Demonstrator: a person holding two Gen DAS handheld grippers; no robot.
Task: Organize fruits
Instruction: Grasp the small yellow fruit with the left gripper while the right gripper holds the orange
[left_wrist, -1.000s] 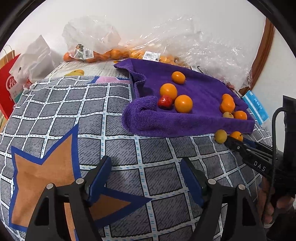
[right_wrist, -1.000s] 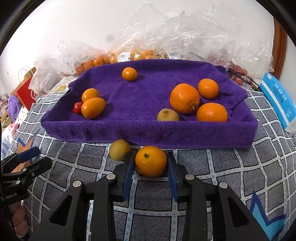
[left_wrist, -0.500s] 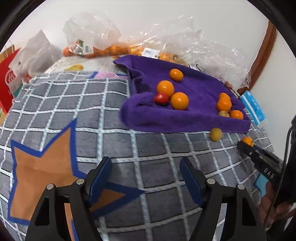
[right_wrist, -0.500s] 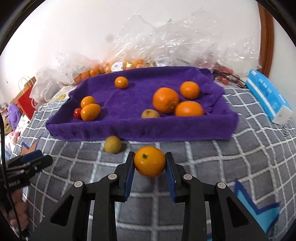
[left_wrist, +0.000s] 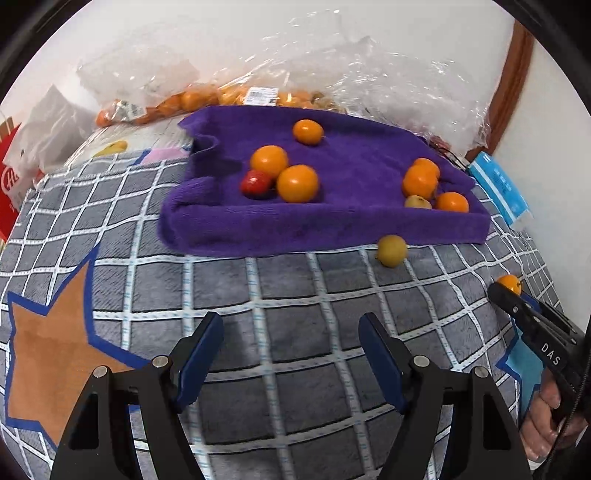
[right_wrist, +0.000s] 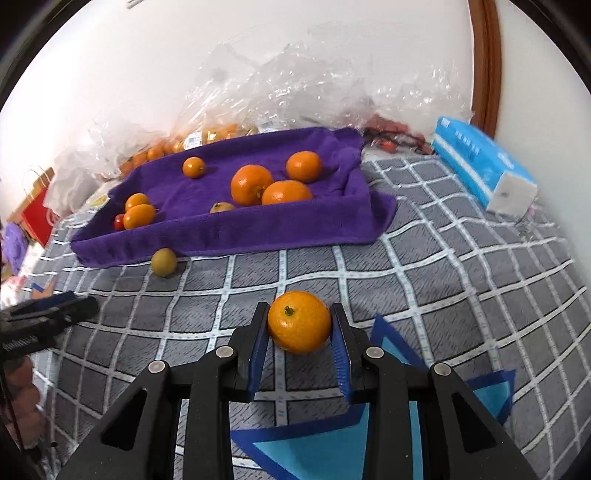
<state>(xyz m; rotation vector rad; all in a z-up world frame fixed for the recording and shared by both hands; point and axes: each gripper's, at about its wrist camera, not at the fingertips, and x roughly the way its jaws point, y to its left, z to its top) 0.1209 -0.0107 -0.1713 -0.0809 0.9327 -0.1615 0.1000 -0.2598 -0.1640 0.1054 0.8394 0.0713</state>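
Note:
My right gripper (right_wrist: 300, 334) is shut on a small orange (right_wrist: 299, 320) and holds it over the grey checked blanket (right_wrist: 424, 266), well in front of the purple towel (right_wrist: 240, 229). The towel holds several oranges (right_wrist: 252, 189), a red tomato (right_wrist: 119, 221) and a yellow-green fruit (right_wrist: 221, 207). Another yellow-green fruit (right_wrist: 163, 261) lies on the blanket at the towel's front edge; it also shows in the left wrist view (left_wrist: 391, 251). My left gripper (left_wrist: 290, 354) is open and empty above the blanket, left of the right gripper (left_wrist: 511, 290).
Clear plastic bags of oranges (left_wrist: 192, 99) lie behind the towel against the wall. A blue tissue pack (right_wrist: 484, 166) lies at the right. A red paper bag (left_wrist: 9, 184) stands at the far left. A wooden door frame (right_wrist: 484, 62) rises at the right.
My right gripper has lifted the orange away from the towel's edge and drawn it back and to the right. My left gripper has shifted slightly and stays open.

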